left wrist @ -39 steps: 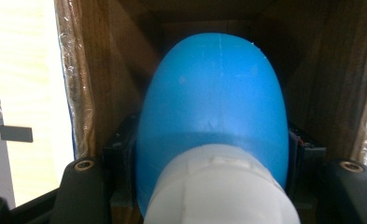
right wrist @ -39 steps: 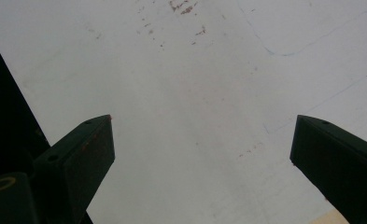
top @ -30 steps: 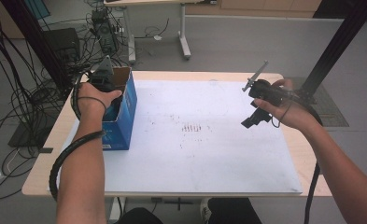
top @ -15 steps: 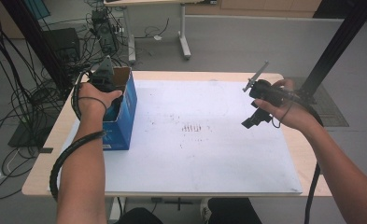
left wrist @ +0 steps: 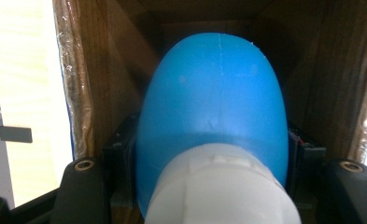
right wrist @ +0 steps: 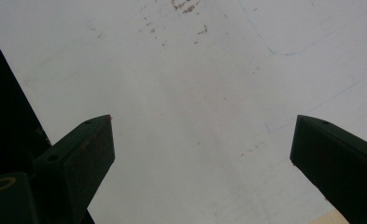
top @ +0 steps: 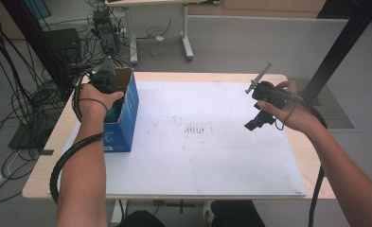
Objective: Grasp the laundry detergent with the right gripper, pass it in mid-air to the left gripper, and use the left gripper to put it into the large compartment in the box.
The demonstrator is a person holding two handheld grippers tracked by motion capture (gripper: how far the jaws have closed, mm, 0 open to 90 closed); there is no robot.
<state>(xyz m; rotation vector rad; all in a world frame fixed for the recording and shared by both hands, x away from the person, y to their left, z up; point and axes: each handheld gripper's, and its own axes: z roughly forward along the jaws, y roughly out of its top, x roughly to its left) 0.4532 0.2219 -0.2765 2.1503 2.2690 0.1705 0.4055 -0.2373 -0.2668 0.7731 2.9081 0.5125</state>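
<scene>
my left gripper is clamped on a blue bottle inside the box at the table's left edge; right gripper wide open, holding nothing, over the right side

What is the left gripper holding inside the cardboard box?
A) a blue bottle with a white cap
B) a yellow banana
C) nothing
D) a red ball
A: in the left gripper view, the left gripper has its jaws closed on a blue bottle with a white cap, between the brown walls of the box.
</scene>
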